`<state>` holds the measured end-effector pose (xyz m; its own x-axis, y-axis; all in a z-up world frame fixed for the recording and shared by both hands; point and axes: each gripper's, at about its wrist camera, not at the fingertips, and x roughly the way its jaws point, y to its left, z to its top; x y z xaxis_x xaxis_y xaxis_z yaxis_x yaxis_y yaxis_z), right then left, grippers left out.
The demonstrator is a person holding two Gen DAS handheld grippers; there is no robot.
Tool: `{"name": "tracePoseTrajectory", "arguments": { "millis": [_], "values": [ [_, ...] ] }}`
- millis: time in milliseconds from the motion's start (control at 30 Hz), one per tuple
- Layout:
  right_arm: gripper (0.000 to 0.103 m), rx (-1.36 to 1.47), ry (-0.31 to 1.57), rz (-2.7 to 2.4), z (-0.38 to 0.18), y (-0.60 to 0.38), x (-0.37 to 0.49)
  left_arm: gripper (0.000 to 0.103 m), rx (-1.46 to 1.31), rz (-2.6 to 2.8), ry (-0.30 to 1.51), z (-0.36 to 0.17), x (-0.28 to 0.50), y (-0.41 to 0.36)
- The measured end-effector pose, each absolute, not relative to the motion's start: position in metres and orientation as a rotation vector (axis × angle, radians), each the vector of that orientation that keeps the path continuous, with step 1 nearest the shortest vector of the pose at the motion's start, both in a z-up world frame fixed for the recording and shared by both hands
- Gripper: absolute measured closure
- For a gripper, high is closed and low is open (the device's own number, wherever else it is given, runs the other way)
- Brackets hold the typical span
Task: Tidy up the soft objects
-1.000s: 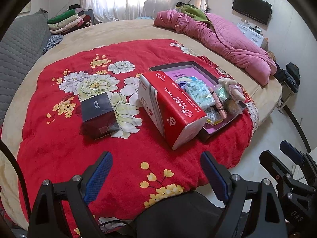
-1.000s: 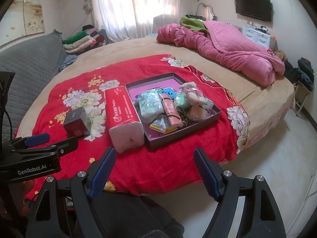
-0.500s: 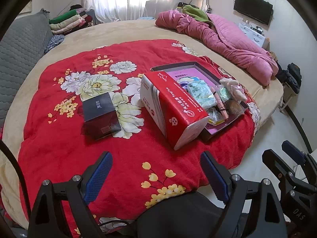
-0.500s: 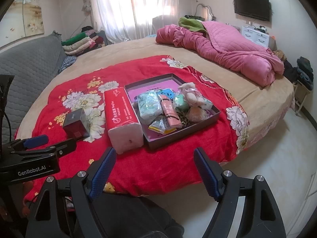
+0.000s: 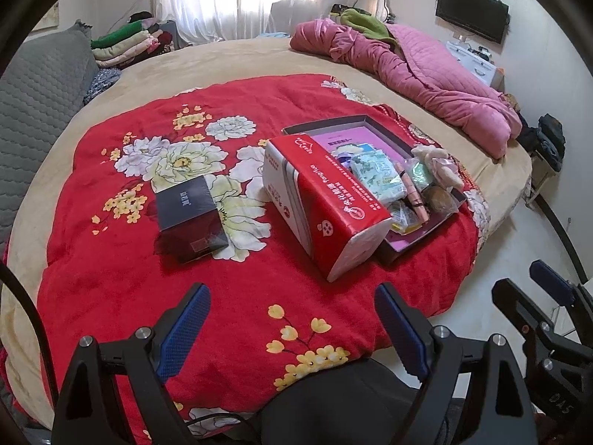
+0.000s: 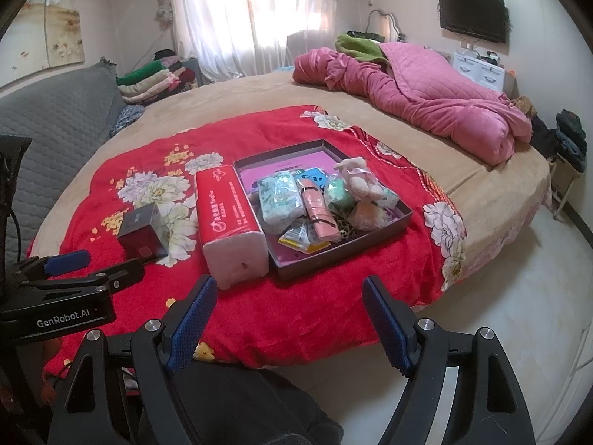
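A dark shallow tray [image 6: 402, 218] [image 5: 450, 217] lies on the red flowered blanket [image 5: 229, 289] [image 6: 326, 307]. In it are a green-patterned tissue pack [image 6: 280, 200] [image 5: 376, 178], a pink tube [image 6: 320, 213], a small plush toy [image 6: 357, 180] [image 5: 439, 165] and several small packets. A red tissue pack [image 5: 322, 200] [image 6: 229, 218] lies just left of the tray. A dark box [image 5: 189, 218] [image 6: 142, 231] sits further left. My left gripper [image 5: 292, 324] and right gripper [image 6: 287, 320] both hang open and empty over the blanket's near edge.
The round bed [image 6: 481, 185] holds a crumpled pink quilt [image 6: 437, 107] at the back right. A grey padded headboard [image 6: 55, 129] stands on the left, with folded clothes [image 6: 155, 78] behind. Bare floor [image 6: 519, 296] runs along the right. A TV [image 6: 472, 15] hangs on the far wall.
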<state>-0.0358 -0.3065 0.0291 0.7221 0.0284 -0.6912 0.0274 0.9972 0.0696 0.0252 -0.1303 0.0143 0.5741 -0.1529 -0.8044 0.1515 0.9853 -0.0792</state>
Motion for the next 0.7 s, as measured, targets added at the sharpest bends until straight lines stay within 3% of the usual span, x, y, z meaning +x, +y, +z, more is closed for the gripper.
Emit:
{"name": "tracePoseTrajectory", "arguments": {
  "millis": [700],
  "values": [
    [0.022, 0.070, 0.769, 0.008, 0.0275, -0.3050, -0.0344, 0.013, 0.031, -0.178, 0.949, 0.0113, 0.0178, -0.1391]
  ]
}}
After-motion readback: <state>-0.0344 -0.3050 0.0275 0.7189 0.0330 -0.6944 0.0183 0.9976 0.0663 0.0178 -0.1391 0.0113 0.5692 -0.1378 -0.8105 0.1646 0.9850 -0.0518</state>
